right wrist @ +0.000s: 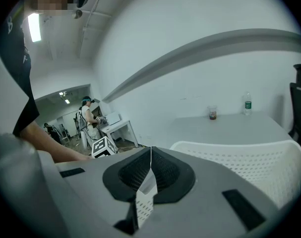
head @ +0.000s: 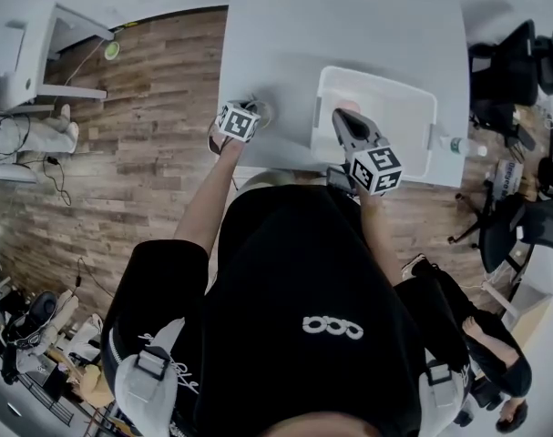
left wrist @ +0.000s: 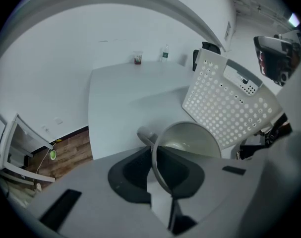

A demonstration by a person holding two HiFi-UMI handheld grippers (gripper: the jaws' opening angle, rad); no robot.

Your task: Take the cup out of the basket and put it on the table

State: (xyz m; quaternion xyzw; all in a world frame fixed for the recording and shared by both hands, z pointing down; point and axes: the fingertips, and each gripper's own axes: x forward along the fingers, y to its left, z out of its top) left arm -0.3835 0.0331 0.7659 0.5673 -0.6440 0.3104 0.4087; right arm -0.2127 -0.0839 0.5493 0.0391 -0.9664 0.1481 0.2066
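The left claw (left wrist: 156, 158) pinches the wall of the cup (left wrist: 190, 139) at the rim, one jaw inside and one outside, likely so it can be set down upright. The cup is out of the basket (left wrist: 228, 105), just beside it and low over the counter (head: 349, 25); whether it touches I cannot tell. The right claw (right wrist: 149, 155) is closed on nothing above the basket's near rim, seemingly just kept clear.

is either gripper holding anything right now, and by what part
The left gripper holds the cup by its rim. The right gripper, jaws shut, holds nothing.
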